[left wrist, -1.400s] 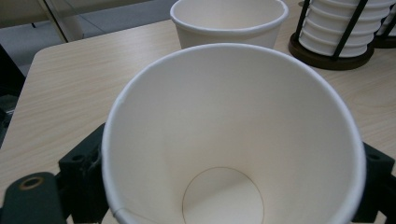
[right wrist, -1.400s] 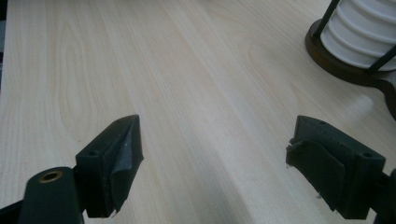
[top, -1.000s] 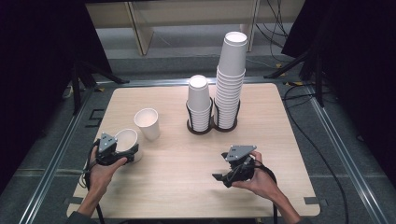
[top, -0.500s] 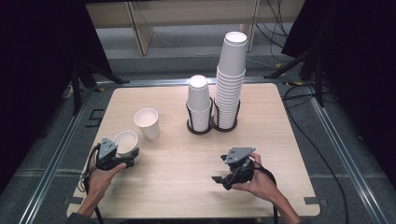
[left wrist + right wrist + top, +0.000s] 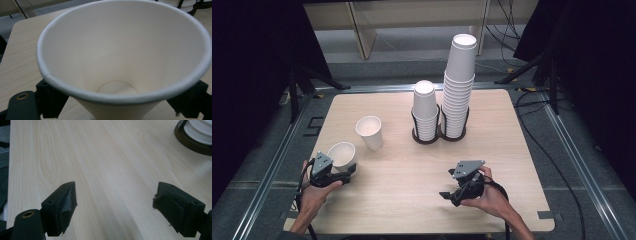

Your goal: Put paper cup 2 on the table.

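A white paper cup (image 5: 342, 154) stands near the table's front left, mouth up. My left gripper (image 5: 347, 171) sits just in front of it, jaws spread wide on either side of its lower body. In the left gripper view the cup (image 5: 120, 50) looms close between the two black fingers (image 5: 53, 100), with a gap at each side. My right gripper (image 5: 448, 192) rests at the front right, pointing left, open over bare wood (image 5: 115, 202). A second white cup (image 5: 370, 131) stands upright farther back.
A dark two-ring holder (image 5: 432, 138) at the table's back middle carries a short cup stack (image 5: 425, 107) and a tall cup stack (image 5: 458, 85); its base (image 5: 192, 143) is at the right gripper view's top right. Wooden table (image 5: 512, 150) has metal rails around it.
Both grippers have drifted slightly toward the table's front edge. The cup by the left gripper has stayed about where it was.
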Tool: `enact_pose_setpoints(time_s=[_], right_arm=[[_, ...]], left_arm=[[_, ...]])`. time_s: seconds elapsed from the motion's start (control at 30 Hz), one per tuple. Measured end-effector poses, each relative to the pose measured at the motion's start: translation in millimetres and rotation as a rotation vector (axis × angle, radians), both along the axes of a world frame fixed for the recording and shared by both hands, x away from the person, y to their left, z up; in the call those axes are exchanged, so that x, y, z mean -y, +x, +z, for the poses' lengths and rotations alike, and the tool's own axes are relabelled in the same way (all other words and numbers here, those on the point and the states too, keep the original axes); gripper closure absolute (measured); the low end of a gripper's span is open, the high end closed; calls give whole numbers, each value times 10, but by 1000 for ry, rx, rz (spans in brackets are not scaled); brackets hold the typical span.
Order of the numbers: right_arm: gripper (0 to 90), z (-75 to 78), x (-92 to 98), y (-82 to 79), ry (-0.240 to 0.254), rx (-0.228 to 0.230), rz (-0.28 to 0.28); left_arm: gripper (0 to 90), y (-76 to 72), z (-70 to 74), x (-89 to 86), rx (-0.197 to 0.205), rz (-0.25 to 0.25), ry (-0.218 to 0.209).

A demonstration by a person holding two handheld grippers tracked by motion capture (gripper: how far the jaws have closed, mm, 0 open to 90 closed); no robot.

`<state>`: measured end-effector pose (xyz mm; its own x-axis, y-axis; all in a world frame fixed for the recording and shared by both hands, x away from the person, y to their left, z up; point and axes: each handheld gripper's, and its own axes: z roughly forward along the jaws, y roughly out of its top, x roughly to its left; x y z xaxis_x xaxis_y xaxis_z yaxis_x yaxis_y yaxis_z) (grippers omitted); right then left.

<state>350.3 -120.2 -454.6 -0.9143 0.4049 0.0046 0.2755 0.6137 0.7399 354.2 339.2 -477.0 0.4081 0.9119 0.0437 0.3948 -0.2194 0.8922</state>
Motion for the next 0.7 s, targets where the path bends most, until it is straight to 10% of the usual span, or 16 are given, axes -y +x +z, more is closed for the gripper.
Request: enact_pose_setpoints(time_s=[0.4, 0.7], right_arm=[[184, 0, 26, -7, 5, 7, 8], [186, -8, 92, -6, 7, 5, -23]], left_arm=[[145, -196, -48, -44, -21, -2, 25], [145, -547, 72, 16, -30, 10, -46]])
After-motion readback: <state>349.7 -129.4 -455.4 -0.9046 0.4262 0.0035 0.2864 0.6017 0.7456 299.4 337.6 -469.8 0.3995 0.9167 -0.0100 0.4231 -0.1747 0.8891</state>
